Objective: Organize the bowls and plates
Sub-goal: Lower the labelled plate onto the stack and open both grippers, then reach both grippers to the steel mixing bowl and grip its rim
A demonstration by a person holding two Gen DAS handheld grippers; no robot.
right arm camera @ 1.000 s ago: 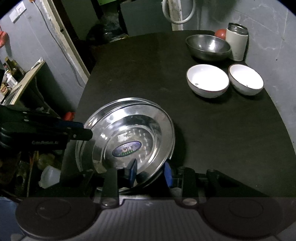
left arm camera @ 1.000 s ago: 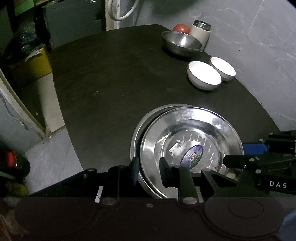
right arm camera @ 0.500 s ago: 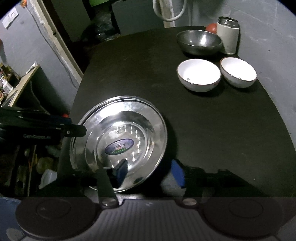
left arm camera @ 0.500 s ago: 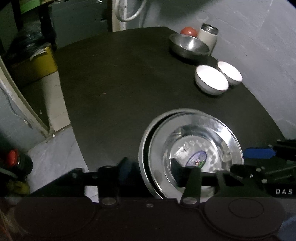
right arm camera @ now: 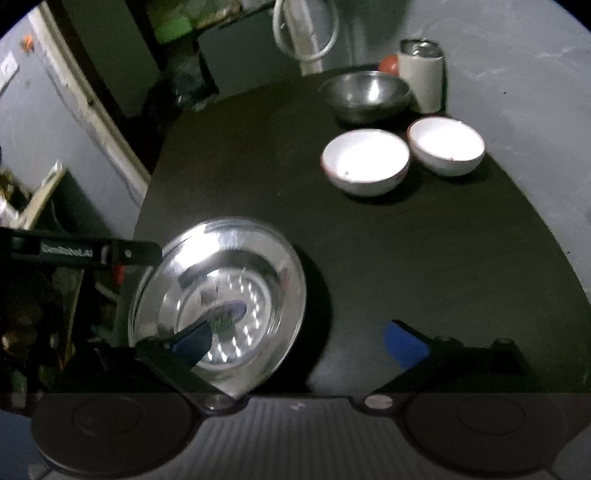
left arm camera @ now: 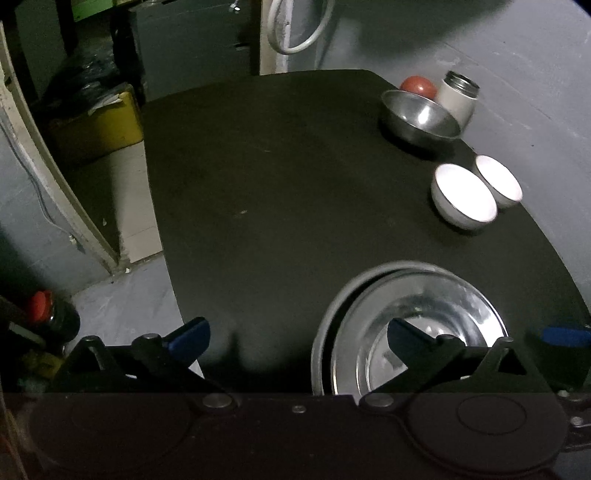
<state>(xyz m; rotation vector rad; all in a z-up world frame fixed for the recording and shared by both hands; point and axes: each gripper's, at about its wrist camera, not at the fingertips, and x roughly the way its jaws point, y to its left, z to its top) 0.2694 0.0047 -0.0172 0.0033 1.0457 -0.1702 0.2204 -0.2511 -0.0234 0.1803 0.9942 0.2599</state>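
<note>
At lower left of the right wrist view, the stacked steel plates (right arm camera: 236,280) overhung the table (right arm camera: 406,236) edge; a knock from either tool could have tipped them off. The left gripper (left arm camera: 295,332) stood spread wide, empty, and the right gripper (right arm camera: 306,339) likewise. A second earlier both had pinched the plates' rim. The white bowls (right arm camera: 365,160) sat unstacked at upper right.

Worktop (left arm camera: 280,177): dark, matte, rounded at corners.
Wall (left arm camera: 517,74): grey, rough, close along worktop's right side.
Floor (left arm camera: 122,295): grey, with pale tile strip (left arm camera: 136,206) beside it.
Yellow box (left arm camera: 99,122): sat left of worktop.
White hose loop (left arm camera: 295,33): hung behind worktop.
Light: dim.
</note>
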